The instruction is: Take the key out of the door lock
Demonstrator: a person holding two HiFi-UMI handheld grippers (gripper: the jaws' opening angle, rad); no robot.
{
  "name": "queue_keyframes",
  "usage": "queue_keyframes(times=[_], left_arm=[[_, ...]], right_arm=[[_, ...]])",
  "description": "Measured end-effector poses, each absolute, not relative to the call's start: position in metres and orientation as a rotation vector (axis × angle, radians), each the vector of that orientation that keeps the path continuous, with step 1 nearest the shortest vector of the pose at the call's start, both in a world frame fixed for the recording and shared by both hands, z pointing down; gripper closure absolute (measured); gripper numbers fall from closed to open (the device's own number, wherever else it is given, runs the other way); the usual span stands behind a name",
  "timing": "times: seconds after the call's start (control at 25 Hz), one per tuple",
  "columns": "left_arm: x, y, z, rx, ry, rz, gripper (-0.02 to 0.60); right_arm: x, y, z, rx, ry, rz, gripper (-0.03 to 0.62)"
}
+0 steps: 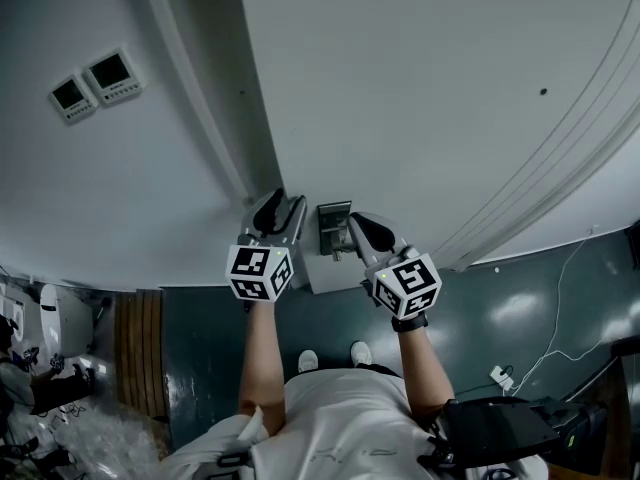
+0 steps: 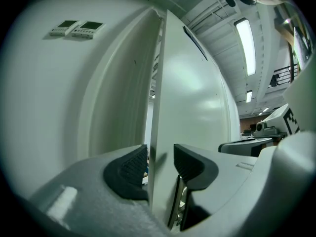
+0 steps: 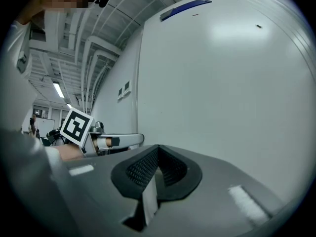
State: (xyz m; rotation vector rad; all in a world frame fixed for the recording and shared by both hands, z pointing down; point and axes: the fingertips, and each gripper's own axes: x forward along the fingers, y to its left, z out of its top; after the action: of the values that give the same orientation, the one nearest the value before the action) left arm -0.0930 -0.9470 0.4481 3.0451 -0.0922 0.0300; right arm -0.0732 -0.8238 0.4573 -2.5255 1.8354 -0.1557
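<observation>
The white door (image 1: 420, 118) carries a grey lock plate (image 1: 333, 226) at its edge. My left gripper (image 1: 278, 208) is just left of the plate. In the left gripper view it (image 2: 160, 167) is open, with the door's edge (image 2: 157, 132) running between its pads untouched. My right gripper (image 1: 360, 226) is just right of the plate, close to the door face. In the right gripper view its pads (image 3: 157, 169) are shut on a thin pale flat piece (image 3: 149, 197), seemingly the key. The keyhole itself is hidden.
Two small wall panels (image 1: 95, 83) sit on the wall left of the door frame. Below are a dark floor, a white cable (image 1: 560, 338) and a black case (image 1: 500, 428) at the lower right. A gap shows beside the door's edge.
</observation>
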Motion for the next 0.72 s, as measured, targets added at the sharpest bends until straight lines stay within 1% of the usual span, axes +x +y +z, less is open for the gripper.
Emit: queue_keyframes(times=[0.04, 0.08, 0.4, 0.72], left_arm=[[-0.093, -0.948, 0.448, 3.049, -0.104, 0.017, 0.448], [-0.094, -0.949, 0.447, 3.052, -0.113, 0.005, 0.476], [-0.094, -0.949, 0.446, 3.067, -0.108, -0.008, 0.489], [-0.092, -0.948, 0.444, 3.072, -0.108, 0.007, 0.491]], right_arm=[[-0.073, -0.822, 0.462, -2.533, 1.819, -0.175, 0.589], [-0.072, -0.819, 0.468, -2.54, 1.804, -0.197, 0.589], [-0.074, -0.799, 0.522, -2.56, 1.74, -0.399, 0.589], [-0.09, -0.786, 0.605, -2.455, 1.666, -0.706, 0.589]])
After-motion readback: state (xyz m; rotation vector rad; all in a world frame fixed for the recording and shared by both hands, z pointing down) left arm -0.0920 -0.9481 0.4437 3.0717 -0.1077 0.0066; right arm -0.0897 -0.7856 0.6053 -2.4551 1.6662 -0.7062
